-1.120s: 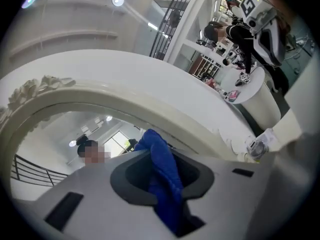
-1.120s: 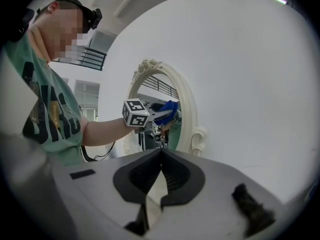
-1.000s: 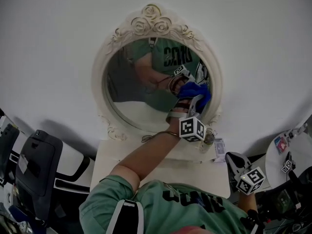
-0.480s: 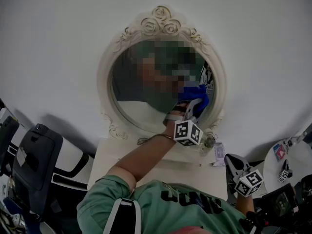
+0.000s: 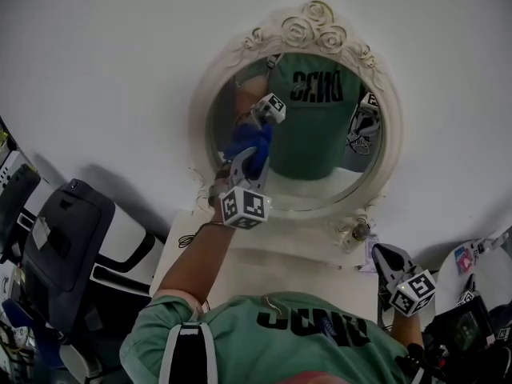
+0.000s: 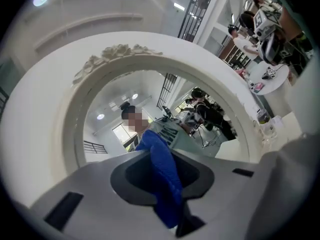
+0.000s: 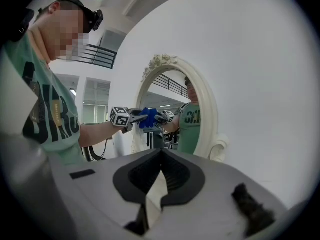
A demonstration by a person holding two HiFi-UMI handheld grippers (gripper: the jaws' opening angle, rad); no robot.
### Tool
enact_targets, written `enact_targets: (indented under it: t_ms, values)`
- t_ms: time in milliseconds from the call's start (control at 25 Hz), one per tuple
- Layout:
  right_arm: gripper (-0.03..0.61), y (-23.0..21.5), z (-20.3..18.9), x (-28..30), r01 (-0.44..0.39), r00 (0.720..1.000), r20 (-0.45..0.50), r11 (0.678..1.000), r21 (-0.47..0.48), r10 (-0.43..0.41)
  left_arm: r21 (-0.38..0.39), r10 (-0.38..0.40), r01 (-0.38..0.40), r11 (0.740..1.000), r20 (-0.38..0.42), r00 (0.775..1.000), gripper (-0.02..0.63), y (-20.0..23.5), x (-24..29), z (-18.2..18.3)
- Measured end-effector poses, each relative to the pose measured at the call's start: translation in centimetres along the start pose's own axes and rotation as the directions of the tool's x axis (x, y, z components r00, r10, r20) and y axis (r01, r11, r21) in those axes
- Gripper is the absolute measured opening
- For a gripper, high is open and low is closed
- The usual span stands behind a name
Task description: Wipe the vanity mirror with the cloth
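White wall, vanity mirror: left gripper clamps blue cloth on glass; right gripper closed, empty.

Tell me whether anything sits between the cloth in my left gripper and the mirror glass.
Nothing visible does. The left gripper holds the blue cloth right against the glass of the vanity mirror, where it meets its own reflection near the left edge.
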State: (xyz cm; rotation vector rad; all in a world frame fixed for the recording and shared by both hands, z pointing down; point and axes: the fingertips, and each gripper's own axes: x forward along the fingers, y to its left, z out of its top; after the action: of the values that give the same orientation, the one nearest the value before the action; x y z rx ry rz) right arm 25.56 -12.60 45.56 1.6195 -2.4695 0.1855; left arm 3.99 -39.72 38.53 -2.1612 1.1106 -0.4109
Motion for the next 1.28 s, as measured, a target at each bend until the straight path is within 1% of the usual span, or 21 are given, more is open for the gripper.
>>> enact_targets:
  t_ms: [80,200,480,560,640,720,840,960,1080,1160,1280]
  values:
    - [0.012,0.6,0.1,0.6,-0.015,1.000,-0.007,1.000,-0.009,0.015,-0.012,0.028,-0.029,1.000,-0.032,0.999,0.091,1.4,-0.6,-1.9]
    - [0.012,1.1,0.2,1.2,-0.029,1.000,-0.012,0.999,-0.020,0.029,-0.024,0.058,-0.060,0.998,-0.064,0.996,0.091,2.7,-1.0,-3.9]
    - [0.012,1.1,0.5,0.8,-0.001,1.000,-0.025,1.000,-0.025,0.001,-0.050,0.118,-0.124,0.991,-0.095,0.988,0.091,5.1,-2.5,-6.2]
    - [0.012,1.0,0.3,0.7,0.000,1.000,-0.025,1.000,-0.020,-0.001,-0.057,0.140,-0.148,0.987,-0.116,0.983,0.091,5.9,-3.0,-7.2]
    - [0.012,1.0,0.2,0.8,-0.001,1.000,-0.026,1.000,-0.020,0.000,-0.055,0.151,-0.161,0.985,-0.146,0.978,0.091,6.5,-2.8,-8.5]
    - [0.012,1.1,0.3,0.9,-0.003,1.000,-0.027,1.000,-0.023,0.002,-0.034,0.156,-0.163,0.986,-0.163,0.974,0.091,6.5,-2.3,-9.2]
    - [0.012,1.4,0.6,0.9,-0.006,1.000,-0.029,1.000,-0.030,0.005,-0.031,0.160,-0.167,0.985,-0.162,0.974,0.091,6.4,-1.9,-9.3]
    - [0.012,1.5,0.6,0.9,-0.007,0.999,-0.031,1.000,-0.030,0.006,-0.052,0.152,-0.162,0.985,-0.160,0.975,0.091,6.5,-1.9,-9.2]
    - [0.012,1.4,0.4,0.8,-0.003,0.999,-0.034,1.000,-0.027,0.003,-0.084,0.127,-0.141,0.986,-0.155,0.980,0.091,6.1,-1.8,-8.7]
    - [0.012,1.5,0.3,0.8,-0.005,0.999,-0.035,1.000,-0.025,0.005,-0.081,0.104,-0.116,0.990,-0.135,0.985,0.091,5.2,-1.5,-7.4]
    - [0.012,1.5,0.3,0.8,-0.011,0.999,-0.031,1.000,-0.025,0.010,-0.052,0.058,-0.062,0.997,-0.085,0.995,0.091,3.0,-0.4,-4.4]
